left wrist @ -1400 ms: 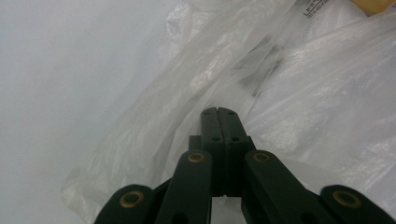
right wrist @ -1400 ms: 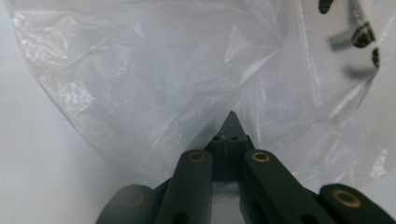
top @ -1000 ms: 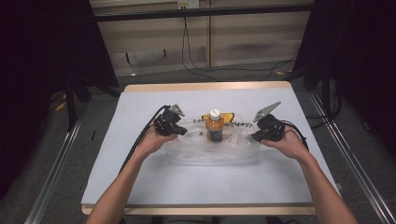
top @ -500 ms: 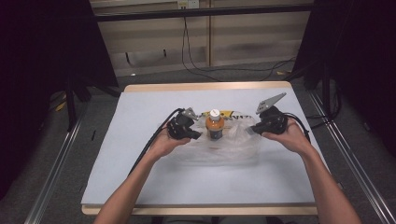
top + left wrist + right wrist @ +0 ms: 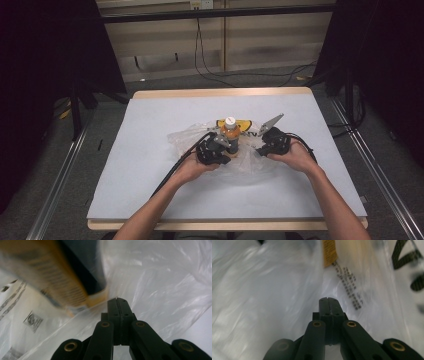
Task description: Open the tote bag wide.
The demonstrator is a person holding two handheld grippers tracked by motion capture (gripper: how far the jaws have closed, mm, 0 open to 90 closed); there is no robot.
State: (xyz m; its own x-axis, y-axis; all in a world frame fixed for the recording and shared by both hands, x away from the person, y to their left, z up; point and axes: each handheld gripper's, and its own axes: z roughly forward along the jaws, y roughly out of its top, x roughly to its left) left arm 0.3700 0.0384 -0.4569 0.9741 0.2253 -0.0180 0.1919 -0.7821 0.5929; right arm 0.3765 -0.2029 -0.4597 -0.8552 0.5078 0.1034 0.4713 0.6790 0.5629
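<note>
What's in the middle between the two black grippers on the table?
In the high view, a bottle with a white cap stands on crinkly clear plastic bag between left gripper and right gripper.

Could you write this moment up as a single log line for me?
scene: bottle upright on clear plastic bag | left claw: shut, at bottle base | right claw: shut, on bag | table

Bottle (image 5: pixel 230 136) upright on plastic bag (image 5: pixel 182 138), between both tongs, mid-table (image 5: pixel 150 120).

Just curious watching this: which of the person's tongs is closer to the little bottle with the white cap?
The left tongs, right beside the bottle at its lower left. The right tongs sit farther off to its right.
</note>
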